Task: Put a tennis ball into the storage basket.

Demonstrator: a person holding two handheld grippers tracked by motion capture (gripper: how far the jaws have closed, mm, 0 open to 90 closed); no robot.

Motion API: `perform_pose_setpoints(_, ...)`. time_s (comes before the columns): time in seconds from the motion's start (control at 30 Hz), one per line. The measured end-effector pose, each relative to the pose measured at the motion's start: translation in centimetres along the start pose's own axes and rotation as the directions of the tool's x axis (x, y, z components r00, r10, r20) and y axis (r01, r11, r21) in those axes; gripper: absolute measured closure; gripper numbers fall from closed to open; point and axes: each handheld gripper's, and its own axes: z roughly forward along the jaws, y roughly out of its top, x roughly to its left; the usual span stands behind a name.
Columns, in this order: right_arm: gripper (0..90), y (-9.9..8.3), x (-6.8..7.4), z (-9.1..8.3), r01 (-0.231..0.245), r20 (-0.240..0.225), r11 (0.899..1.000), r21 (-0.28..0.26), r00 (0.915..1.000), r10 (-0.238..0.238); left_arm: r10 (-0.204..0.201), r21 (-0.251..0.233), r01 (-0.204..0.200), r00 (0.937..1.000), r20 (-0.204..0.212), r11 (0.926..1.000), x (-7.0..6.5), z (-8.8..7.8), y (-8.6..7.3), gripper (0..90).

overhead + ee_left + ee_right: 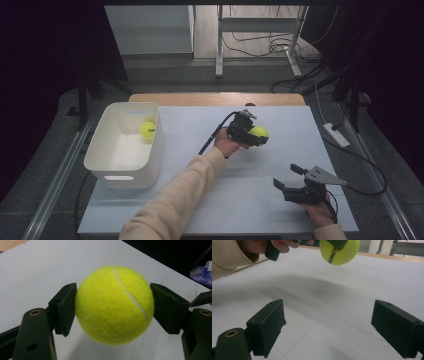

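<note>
A yellow tennis ball (pixel 259 132) hangs clear of the white table, my left gripper (pixel 256 135) shut on it. In the left gripper view both black pads (pixel 65 308) press the ball (pixel 114 305) from either side, and its shadow lies on the table below. The same ball (pixel 339 250) appears at the top of the right gripper view, lifted off the surface. My right gripper (pixel 289 177) rests near the table's front right, open, with nothing between its pads (pixel 268 325). A second tennis ball (pixel 148 130) lies inside the white bin (pixel 107 167) at the left.
The white table top (pixel 200 200) ends in a wooden strip (pixel 215 98) at the back. A power strip (pixel 336 135) and cables lie on the floor to the right. A sleeved forearm (pixel 175 200) crosses the table's front middle.
</note>
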Motion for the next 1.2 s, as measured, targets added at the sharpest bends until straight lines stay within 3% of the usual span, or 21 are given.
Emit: perform_pose_setpoints(1.2,11.8,0.1,0.1,0.1,0.004,0.006,1.000,0.002,1.0000,-0.004,0.017,-0.049,-0.018,0.9996,-0.024,0.9987,-1.0,-4.2,0.1,27.1)
